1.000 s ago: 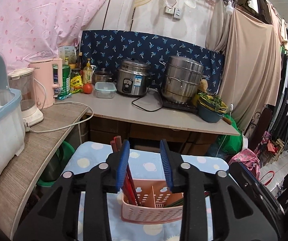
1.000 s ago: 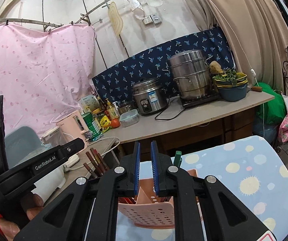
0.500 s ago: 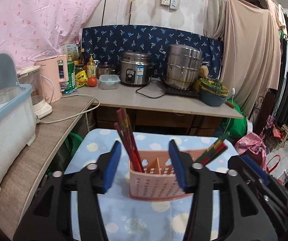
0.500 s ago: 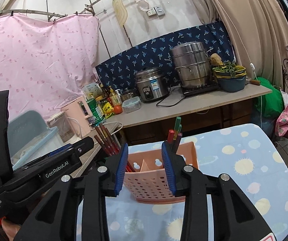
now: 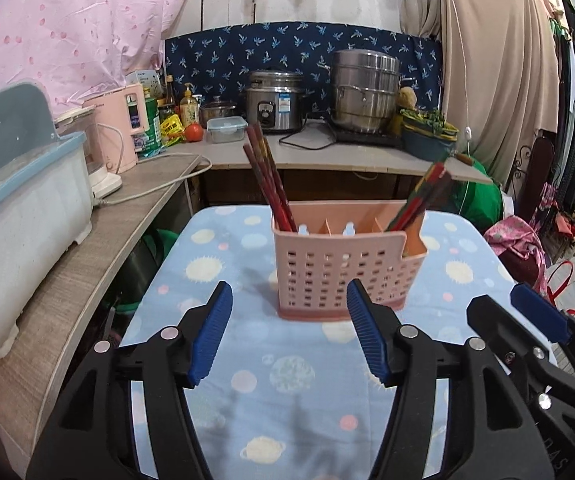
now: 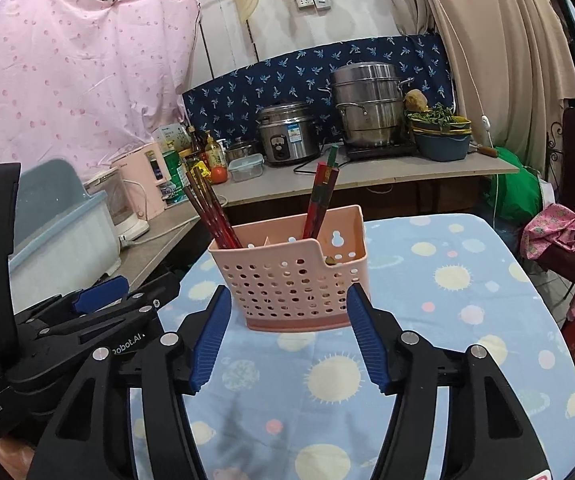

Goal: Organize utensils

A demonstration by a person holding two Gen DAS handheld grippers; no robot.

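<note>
A pink perforated utensil basket [image 5: 343,272] stands on the blue planet-print table [image 5: 247,360]; it also shows in the right wrist view [image 6: 287,280]. Red-brown chopsticks [image 5: 267,184] lean in its left compartment, and darker red and green chopsticks [image 5: 423,196] lean in its right one. They show in the right wrist view too, left bunch [image 6: 207,212] and right bunch [image 6: 321,196]. My left gripper [image 5: 289,336] is open and empty, just short of the basket. My right gripper [image 6: 289,340] is open and empty, also just in front of it.
A wooden side counter [image 5: 99,248] with a white-and-blue bin [image 5: 19,216] and a pink kettle [image 5: 119,132] runs along the left. A back counter holds a rice cooker [image 5: 273,100], a steel steamer pot [image 5: 367,88] and a bowl of greens [image 5: 427,136]. Clothes hang at right.
Both grippers have opened wide and drawn back from the basket. The right gripper was nearly shut a second ago. Both chopstick bunches now stand free in the basket.
</note>
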